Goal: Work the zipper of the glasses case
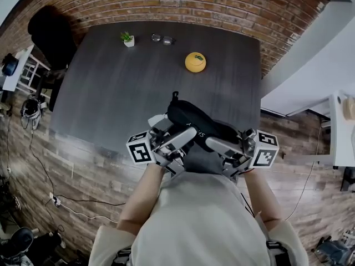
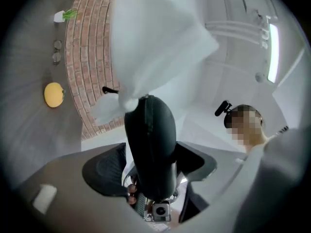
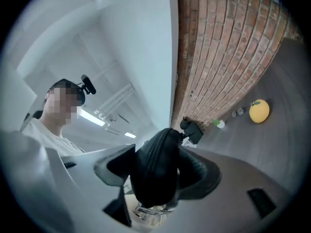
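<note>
Gripping glasses case (image 1: 191, 119) | left tongs (image 1: 178, 135) clamped wide | right tongs (image 1: 217, 143) clamped wide

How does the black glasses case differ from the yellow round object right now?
The glasses case is black and elongated; the yellow round object is compact, with a dark mark on top. The glasses case is held in the air, clamped in the jaws of the left gripper and the right gripper; the yellow round object rests on the table, untouched.

Brick wall (image 1: 183, 4) at back; dk grey table (image 1: 122, 87); plank floor (image 1: 83, 170) w/ cables (image 1: 33, 154); white tabletop (image 1: 308, 82) rt; strip light (image 2: 272, 52) overhead.
</note>
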